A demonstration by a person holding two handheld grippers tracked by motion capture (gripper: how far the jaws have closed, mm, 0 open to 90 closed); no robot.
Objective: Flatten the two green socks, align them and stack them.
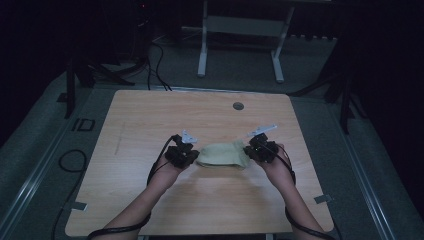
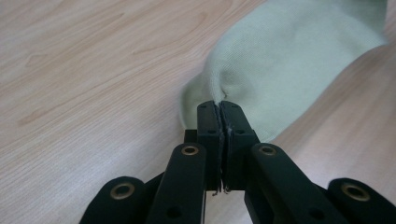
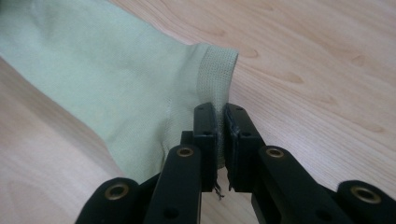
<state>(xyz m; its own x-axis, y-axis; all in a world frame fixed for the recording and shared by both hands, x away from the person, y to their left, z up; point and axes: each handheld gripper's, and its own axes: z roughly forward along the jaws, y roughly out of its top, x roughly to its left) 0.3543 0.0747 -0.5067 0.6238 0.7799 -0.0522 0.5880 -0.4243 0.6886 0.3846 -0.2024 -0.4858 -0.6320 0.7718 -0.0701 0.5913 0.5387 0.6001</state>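
Observation:
A pale green sock (image 1: 222, 154) is stretched between my two grippers over the middle of the wooden table (image 1: 150, 115). My left gripper (image 1: 187, 156) is shut on the sock's toe end (image 2: 261, 70), with the cloth pinched between its black jaws (image 2: 219, 109). My right gripper (image 1: 254, 150) is shut on the ribbed cuff (image 3: 212, 77), a fold of which runs down between its jaws (image 3: 220, 114). In both gripper views the sock (image 3: 102, 74) hangs a little above the tabletop.
A round grommet hole (image 1: 238, 106) sits near the table's far edge. Beyond the table stand a white desk frame (image 1: 240, 40) and black cables (image 1: 155, 60) on the floor. Dark stand legs (image 1: 345, 95) flank the right side.

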